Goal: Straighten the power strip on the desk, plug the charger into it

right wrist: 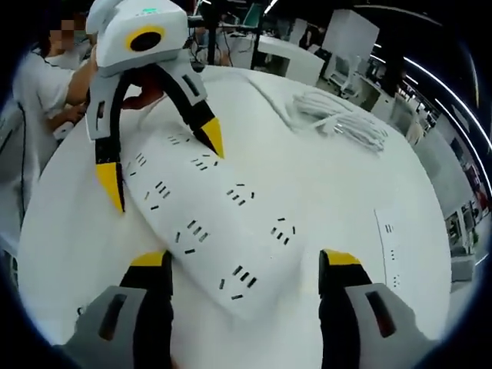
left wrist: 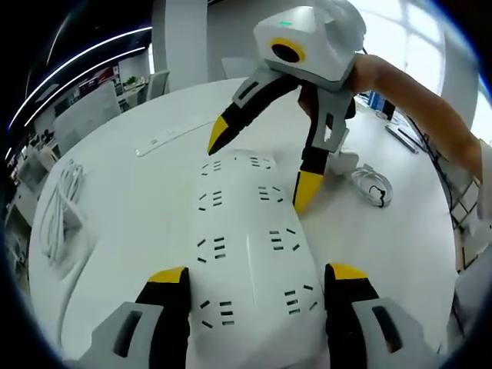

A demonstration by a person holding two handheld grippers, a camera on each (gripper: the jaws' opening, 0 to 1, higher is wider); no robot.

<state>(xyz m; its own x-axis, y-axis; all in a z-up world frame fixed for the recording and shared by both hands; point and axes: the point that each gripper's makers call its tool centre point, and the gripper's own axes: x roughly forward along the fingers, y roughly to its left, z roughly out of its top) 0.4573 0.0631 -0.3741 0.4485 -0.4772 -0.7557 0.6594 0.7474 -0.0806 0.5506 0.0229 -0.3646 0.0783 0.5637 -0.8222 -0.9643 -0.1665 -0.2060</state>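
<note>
your left gripper stands spread wide, jaws straddling the near end of the long white plastic power strip flat on the round white desk, not yet pinching. your right gripper straddles the opposite end, equally wide. judged rigid, light and slick: take both long edges near the ends and pivot, don't press. farther off, a white charger with coiled cable; a bundled white cord.
</note>
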